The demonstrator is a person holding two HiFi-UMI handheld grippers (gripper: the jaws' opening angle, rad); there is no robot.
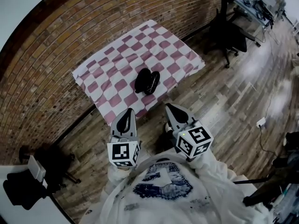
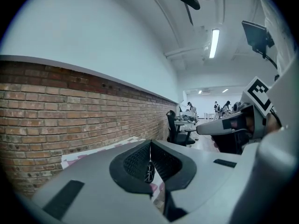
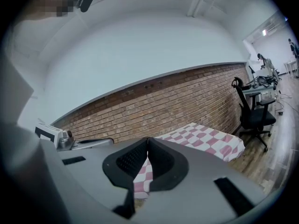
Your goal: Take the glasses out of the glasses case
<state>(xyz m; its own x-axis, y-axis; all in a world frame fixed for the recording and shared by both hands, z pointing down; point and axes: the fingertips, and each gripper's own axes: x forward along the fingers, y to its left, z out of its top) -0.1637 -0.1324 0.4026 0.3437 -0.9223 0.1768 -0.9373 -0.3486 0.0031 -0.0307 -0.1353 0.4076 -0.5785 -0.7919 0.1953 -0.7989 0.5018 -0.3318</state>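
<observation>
Glasses case (image 1: 147, 80) (black) lies on checked cloth (image 1: 117, 64), long axis slanting upper-right

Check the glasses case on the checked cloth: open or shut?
Cannot tell for sure. In the head view the glasses case shows two dark lobes side by side, hinting at open; too small to confirm.

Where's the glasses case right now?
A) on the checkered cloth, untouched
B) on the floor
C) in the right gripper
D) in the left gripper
A: the glasses case lies on the checkered cloth; the left gripper and right gripper, both shut and empty, are short of it.
</observation>
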